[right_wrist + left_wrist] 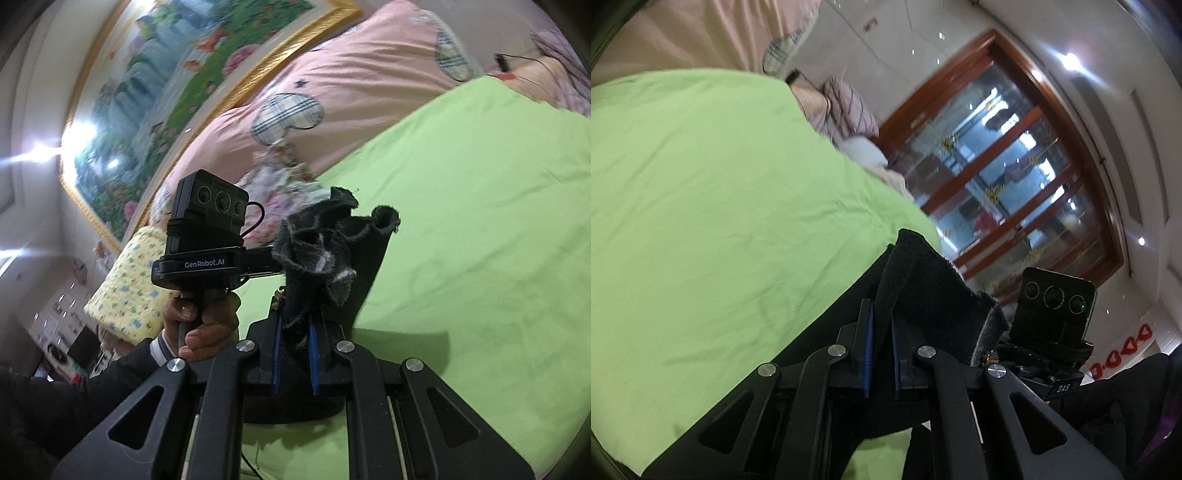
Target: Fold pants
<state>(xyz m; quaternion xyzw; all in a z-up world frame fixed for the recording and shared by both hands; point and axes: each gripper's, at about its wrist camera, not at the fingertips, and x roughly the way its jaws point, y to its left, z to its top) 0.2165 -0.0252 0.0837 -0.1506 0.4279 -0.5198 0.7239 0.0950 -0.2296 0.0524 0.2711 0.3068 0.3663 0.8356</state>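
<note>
My left tool [882, 334] is clamped on a black ribbed band of the pants [923, 291]; the blue pads [868, 347] press the cloth from both sides. More black fabric bunches to the right of the pads, its inner grey face showing. Beyond lies the green bed sheet [713, 206]. My right tool [1054, 314] sits just right of the pants, its camera block facing me. Behind: a wood-framed glass door [1008, 177]. Frame is motion-blurred.
</note>
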